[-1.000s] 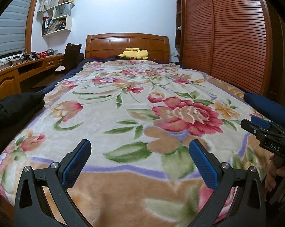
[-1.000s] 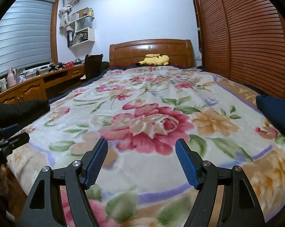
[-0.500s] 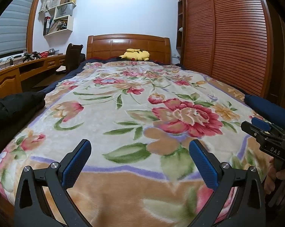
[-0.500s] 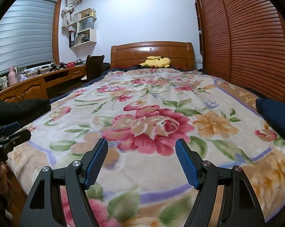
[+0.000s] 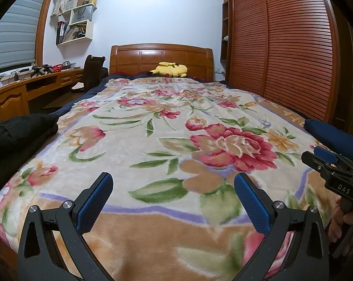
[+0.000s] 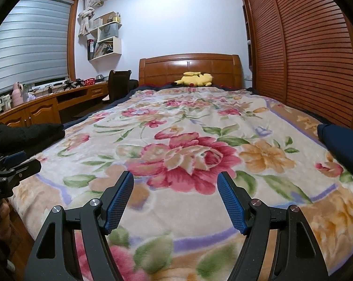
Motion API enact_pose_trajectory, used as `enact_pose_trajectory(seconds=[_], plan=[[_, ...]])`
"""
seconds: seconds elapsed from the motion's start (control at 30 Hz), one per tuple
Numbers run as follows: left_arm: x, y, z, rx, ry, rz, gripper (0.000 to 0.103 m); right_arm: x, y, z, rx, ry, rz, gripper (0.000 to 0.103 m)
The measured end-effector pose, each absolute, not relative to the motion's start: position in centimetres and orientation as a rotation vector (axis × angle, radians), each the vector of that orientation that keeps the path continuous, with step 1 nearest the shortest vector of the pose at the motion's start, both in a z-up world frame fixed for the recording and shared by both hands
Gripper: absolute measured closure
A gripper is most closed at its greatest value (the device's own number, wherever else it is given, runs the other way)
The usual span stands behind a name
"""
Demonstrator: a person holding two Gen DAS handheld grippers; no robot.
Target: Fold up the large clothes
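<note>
nothing has moved since the earlier frames: both grippers hang where they were over the foot of the bed [image 5: 312, 117], and the blanket [image 5: 176, 140] lies undisturbed. left gripper [image 5: 174, 201] has its fingers spread wide with nothing between them; right gripper [image 6: 175, 201] likewise, spread and empty. each is pointed up the bed toward the headboard [image 5: 161, 56], tilted slightly down, which reads as a waiting stance ahead of a first reach. task items: a black garment [image 5: 15, 135] lies bunched at the bed's left edge near the foot, and a navy garment [image 5: 335, 138] lies rolled at the right edge near the foot; neither is touched or spread. judgement: folding not begun; the middle of the bed is presumably kept free as the folding surface. surface: plush floral blanket, flat, soft, likely to drag under cloth. room: yellow plush toy [image 5: 170, 69] just below the headboard; slatted wardrobe [image 5: 281, 51] right of the bed; desk [image 5: 24, 89], chair [image 5: 93, 72] and wall shelves [image 5: 77, 18] left of it; blind-covered window further left.
</note>
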State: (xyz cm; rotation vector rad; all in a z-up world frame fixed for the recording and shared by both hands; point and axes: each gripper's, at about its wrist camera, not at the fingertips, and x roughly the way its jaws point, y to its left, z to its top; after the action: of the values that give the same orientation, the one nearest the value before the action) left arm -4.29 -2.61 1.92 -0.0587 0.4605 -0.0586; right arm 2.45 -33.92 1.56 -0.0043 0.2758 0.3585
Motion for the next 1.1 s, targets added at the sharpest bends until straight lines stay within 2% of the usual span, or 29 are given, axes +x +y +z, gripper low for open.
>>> enact_pose_trajectory(seconds=[1.1], plan=[[-4.34, -3.0, 2.17, -0.057, 0.459, -0.06, 0.0, 2.71, -34.15, 1.54, -0.008, 0.28, 0.364, 0.027]])
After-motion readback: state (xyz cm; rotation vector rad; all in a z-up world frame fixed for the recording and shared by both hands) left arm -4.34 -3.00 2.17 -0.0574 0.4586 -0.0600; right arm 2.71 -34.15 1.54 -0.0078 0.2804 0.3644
